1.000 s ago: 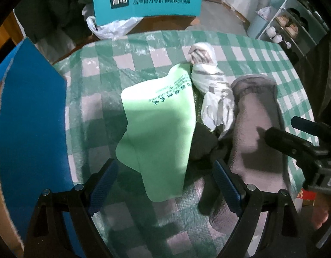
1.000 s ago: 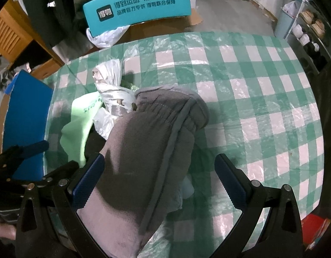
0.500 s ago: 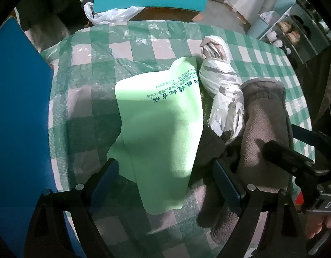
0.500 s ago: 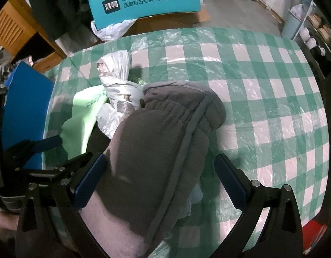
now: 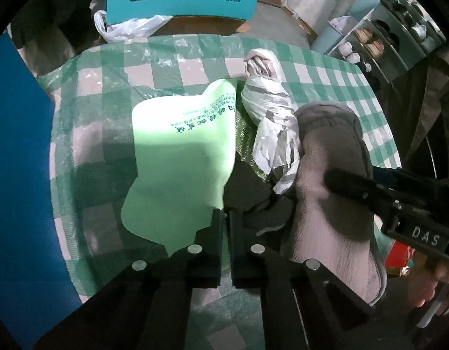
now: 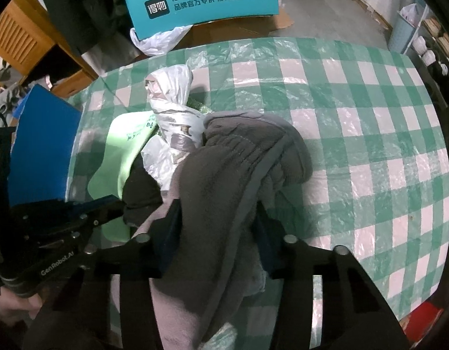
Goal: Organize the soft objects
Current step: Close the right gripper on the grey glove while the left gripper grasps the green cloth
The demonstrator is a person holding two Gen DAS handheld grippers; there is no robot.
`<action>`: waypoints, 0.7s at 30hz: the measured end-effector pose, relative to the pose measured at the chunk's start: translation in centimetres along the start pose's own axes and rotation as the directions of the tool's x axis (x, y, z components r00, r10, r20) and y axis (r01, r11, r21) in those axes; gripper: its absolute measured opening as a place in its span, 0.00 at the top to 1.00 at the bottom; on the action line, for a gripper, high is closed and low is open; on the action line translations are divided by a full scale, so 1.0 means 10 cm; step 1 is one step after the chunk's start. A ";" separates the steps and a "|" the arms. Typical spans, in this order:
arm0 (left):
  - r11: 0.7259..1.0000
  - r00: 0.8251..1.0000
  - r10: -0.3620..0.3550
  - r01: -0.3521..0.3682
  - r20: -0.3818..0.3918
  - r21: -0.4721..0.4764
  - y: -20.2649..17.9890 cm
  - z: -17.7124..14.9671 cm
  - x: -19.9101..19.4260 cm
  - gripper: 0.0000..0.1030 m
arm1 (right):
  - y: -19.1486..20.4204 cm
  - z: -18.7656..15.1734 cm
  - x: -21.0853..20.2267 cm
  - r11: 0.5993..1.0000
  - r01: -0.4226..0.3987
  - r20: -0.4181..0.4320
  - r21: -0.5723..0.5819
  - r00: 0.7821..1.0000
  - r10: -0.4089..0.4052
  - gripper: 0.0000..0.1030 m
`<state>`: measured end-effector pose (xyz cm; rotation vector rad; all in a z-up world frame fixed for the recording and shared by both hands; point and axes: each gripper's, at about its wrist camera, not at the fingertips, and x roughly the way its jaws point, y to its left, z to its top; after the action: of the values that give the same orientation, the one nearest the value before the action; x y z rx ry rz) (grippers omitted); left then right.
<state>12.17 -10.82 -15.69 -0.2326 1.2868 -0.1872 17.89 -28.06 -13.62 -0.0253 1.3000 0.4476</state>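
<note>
on the tabletop [image 5: 171, 67] the flat bag [image 5: 183, 157] lies left of the knotted bag [image 5: 268, 108]; the slipper [image 5: 329, 180] lies right of both, touching the knotted bag.

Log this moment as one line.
left tongs: just closed on green bag | right tongs: just closed on grey slipper | checked tablecloth

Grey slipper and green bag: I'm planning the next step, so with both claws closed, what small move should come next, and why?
Probably lift both a little and draw them apart. The right claw has just closed on the grey slipper, the left claw on the green bag; both overlap the white bag and a dark item.
</note>
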 end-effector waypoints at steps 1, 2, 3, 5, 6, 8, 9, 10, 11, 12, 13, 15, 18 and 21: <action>1.000 1.000 -0.001 0.001 0.008 -0.003 0.01 0.00 -0.02 0.97 | 0.01 0.00 -0.01 1.000 0.005 0.005 -0.004 1.000 -0.005 0.64; 1.000 1.000 -0.009 0.009 0.012 -0.009 0.04 0.00 -0.04 0.97 | 0.01 0.00 -0.04 1.000 0.011 0.013 -0.009 1.000 -0.011 0.67; 1.000 1.000 -0.017 0.018 0.016 -0.015 0.05 0.00 -0.07 0.97 | 0.02 0.00 -0.05 1.000 0.014 0.017 -0.014 1.000 -0.014 0.69; 1.000 0.999 -0.018 0.018 0.026 -0.022 0.08 0.01 -0.11 0.98 | 0.03 0.00 -0.10 1.000 0.012 0.027 -0.022 1.000 -0.012 0.71; 1.000 0.999 -0.015 0.016 0.031 -0.023 0.09 0.01 -0.13 0.98 | 0.04 0.00 -0.13 1.000 0.011 0.033 -0.025 0.999 -0.010 0.72; 1.000 0.999 -0.010 0.011 0.036 -0.026 0.11 0.01 -0.15 0.97 | 0.04 0.00 -0.19 0.999 0.012 0.044 -0.032 0.999 -0.011 0.73; 0.999 0.999 -0.014 0.015 0.036 -0.029 0.12 0.02 -0.15 0.97 | 0.05 -0.01 -0.22 0.999 0.013 0.051 -0.035 0.999 -0.011 0.74; 0.999 0.999 -0.020 0.021 0.035 -0.033 0.12 0.02 -0.15 0.97 | 0.06 -0.01 -0.24 0.999 0.012 0.057 -0.038 0.998 -0.010 0.74; 0.999 0.999 -0.025 0.026 0.032 -0.044 0.14 0.03 -0.14 0.97 | 0.06 -0.01 -0.27 0.999 0.008 0.064 -0.040 0.998 -0.006 0.74; 0.998 0.999 -0.019 0.021 0.029 -0.056 0.15 0.04 -0.14 0.96 | 0.06 -0.02 -0.32 0.999 0.002 0.071 -0.043 0.997 0.001 0.75; 0.998 0.999 -0.017 0.019 0.027 -0.063 0.17 0.03 -0.14 0.92 | 0.07 -0.02 -0.36 0.999 -0.002 0.079 -0.045 0.997 0.006 0.75; 0.997 1.000 -0.011 0.013 0.024 -0.071 0.17 0.04 -0.12 0.84 | 0.08 -0.01 -0.42 0.999 -0.004 0.092 -0.052 0.996 0.009 0.75; 0.998 0.999 0.007 -0.004 0.037 -0.068 0.15 0.08 -0.12 0.67 | 0.09 0.00 -0.50 0.998 0.003 0.111 -0.064 0.994 0.004 0.75; 0.998 0.998 0.014 -0.010 0.059 -0.068 0.12 0.14 -0.14 0.53 | 0.08 0.01 -0.53 0.998 0.002 0.113 -0.068 0.994 0.006 0.75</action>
<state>13.11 -9.19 -14.38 -0.2858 1.2364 -0.1258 16.68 -28.91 -8.45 -0.0550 1.1730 0.4882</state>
